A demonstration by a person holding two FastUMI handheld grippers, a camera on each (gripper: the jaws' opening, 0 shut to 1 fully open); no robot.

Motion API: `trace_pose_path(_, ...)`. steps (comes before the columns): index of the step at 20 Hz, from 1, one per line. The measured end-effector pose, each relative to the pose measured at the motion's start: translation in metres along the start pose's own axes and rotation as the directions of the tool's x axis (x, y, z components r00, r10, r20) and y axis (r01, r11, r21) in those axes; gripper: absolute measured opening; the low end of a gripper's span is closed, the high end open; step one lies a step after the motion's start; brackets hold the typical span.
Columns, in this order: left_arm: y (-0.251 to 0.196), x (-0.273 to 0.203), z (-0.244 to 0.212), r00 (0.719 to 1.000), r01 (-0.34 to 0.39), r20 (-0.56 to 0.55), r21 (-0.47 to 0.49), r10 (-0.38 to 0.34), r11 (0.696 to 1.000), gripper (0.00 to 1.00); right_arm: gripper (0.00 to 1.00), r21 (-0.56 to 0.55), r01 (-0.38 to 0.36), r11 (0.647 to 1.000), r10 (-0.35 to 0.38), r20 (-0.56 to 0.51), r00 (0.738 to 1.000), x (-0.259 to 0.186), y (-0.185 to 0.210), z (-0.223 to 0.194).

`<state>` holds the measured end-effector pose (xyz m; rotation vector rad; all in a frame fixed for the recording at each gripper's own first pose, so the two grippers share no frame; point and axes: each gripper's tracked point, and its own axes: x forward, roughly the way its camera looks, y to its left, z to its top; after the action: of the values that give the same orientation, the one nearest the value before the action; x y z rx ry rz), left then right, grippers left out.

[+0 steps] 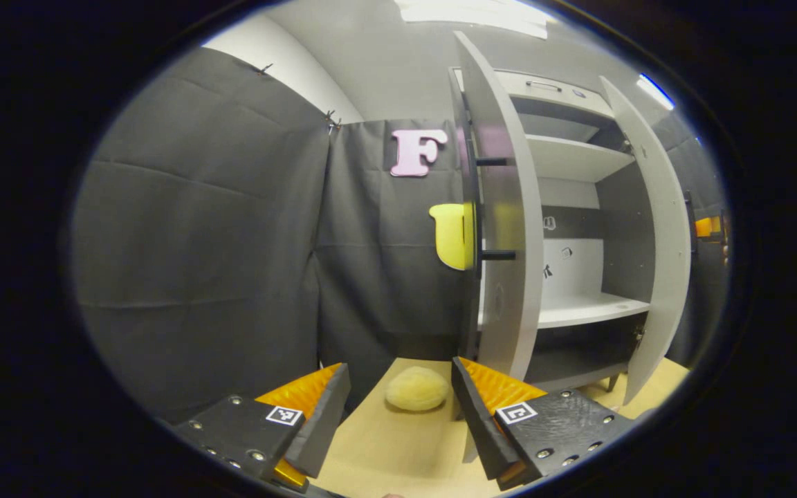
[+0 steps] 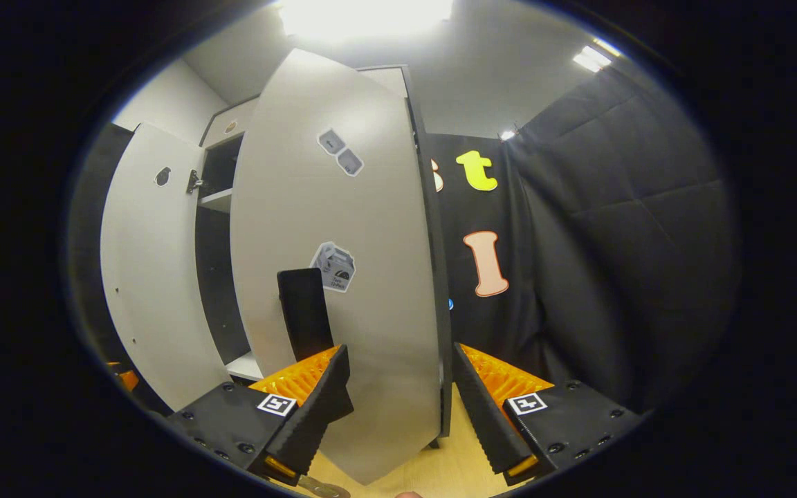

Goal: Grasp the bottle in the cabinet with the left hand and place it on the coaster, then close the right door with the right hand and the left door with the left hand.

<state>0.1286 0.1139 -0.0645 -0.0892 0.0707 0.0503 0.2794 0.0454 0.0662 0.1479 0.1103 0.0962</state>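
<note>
Left gripper view looks at the cabinet, the biggest thing here, standing on the wooden table with both doors swung open. The left door hangs edge-on at the cabinet's front, two dark handle pegs sticking out of it, and the right door stands open at the cabinet's far side. Between the doors the pale shelves lie bare where they can be seen; I cannot tell where the bottle is. Below and to the left of the cabinet, near the foot of the left door, a rounded yellow pad lies on the table. The left gripper is held low in front of the cabinet, its jaws spread wide with nothing between them.

Right gripper view faces the cabinet's right door close up, with small stickers on its face and a dark upright handle. The right gripper gapes wide, its fingers straddling the door's lower edge without pressing on it.
</note>
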Motion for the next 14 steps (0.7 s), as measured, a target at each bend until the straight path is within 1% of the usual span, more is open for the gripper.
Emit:
trace_pose_path(2,0.006,0.0,-0.001,1.0,-0.007,-0.002,0.001,0.007,1.0,0.87,0.95,0.013,-0.02,1.0,0.021,-0.004,1.0,0.009,0.012,-0.003)
trace_pose_path(5,0.01,-0.003,-0.003,1.0,-0.011,-0.005,0.001,0.011,1.0,0.86,0.95,0.016,-0.043,0.999,0.043,-0.015,0.999,0.022,0.027,-0.009)
trace_pose_path(6,0.011,-0.004,-0.002,1.0,-0.012,-0.007,0.004,0.012,1.0,0.86,0.92,0.008,-0.044,0.999,0.044,-0.014,0.999,0.027,0.03,-0.009)
trace_pose_path(7,0.011,-0.005,-0.004,1.0,-0.014,-0.009,0.007,0.014,1.0,0.86,0.95,-0.001,-0.044,0.999,0.044,-0.017,0.999,0.03,0.032,-0.011)
trace_pose_path(8,0.012,-0.006,-0.004,1.0,-0.015,-0.011,0.011,0.015,1.0,0.86,0.95,-0.008,-0.042,0.999,0.042,-0.019,0.999,0.032,0.033,-0.013)
trace_pose_path(10,0.015,-0.007,-0.004,1.0,-0.017,-0.017,0.012,0.018,1.0,0.86,0.95,-0.022,-0.019,1.0,0.018,-0.014,1.0,0.032,0.031,-0.014)
trace_pose_path(13,0.02,-0.003,0.001,0.999,-0.02,-0.025,0.012,0.021,1.0,0.87,0.95,-0.078,0.026,0.997,-0.026,0.005,1.0,0.03,0.026,-0.016)
trace_pose_path(14,0.024,0.001,0.006,0.999,-0.026,-0.026,0.018,0.026,1.0,0.86,0.92,-0.1,0.038,0.994,-0.037,0.01,0.999,0.029,0.025,-0.016)
